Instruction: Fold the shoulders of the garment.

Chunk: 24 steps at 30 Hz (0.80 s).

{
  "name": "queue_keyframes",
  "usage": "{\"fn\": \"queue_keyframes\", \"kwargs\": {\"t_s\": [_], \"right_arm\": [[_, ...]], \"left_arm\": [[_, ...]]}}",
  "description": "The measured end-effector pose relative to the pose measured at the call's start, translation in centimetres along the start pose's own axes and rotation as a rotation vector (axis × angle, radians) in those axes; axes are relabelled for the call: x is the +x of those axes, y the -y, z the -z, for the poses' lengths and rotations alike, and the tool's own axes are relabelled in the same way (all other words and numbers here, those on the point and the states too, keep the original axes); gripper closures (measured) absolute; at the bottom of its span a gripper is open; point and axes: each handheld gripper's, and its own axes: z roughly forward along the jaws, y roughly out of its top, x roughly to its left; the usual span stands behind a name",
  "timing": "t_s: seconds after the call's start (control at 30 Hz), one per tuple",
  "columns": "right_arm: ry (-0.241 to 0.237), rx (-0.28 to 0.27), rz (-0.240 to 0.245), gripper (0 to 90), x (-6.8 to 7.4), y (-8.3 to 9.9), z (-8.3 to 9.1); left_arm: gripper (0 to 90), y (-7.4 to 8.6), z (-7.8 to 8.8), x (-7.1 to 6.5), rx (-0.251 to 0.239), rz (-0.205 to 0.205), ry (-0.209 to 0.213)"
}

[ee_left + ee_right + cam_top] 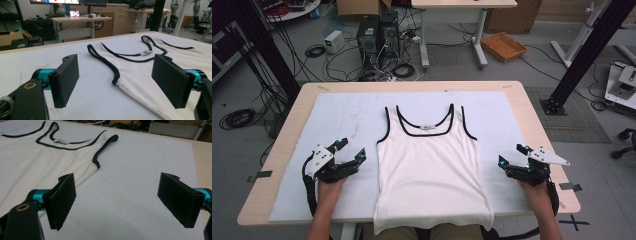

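Both sets of jaws stand spread with nothing between them, the left gripper just beside the left edge of the white tank top and the right gripper near its right edge. The top lies flat mid-table, long axis front to back, straps pointing away, hem overhanging the near edge of the table. Bare white mat lies open on both sides.

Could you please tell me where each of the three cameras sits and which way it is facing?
High view: above the person's side, looking forward and down on the table; both forearms, left gripper, right gripper.
Left gripper view: on the left gripper, low over the mat, facing the tank top; open jaws.
Right gripper view: on the right gripper, facing the top's other side; open jaws.
All share the tank top.
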Motion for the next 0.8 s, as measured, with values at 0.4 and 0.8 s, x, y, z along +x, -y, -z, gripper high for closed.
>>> {"fn": "queue_keyframes", "kwargs": {"t_s": [0.4, 0.8], "right_arm": [[0.0, 0.013, 0.0, 14.9, 0.0, 0.0, -0.1], [-0.014, 0.084, -0.019, 15.2, 0.5, -2.8, -2.7]], "left_arm": [[21.9, 0.0, 0.0, -0.1, 0.004, -0.005, 0.0], [21.9, -0.1, -0.2, -0.1, 0.026, -0.008, -0.022]]}}
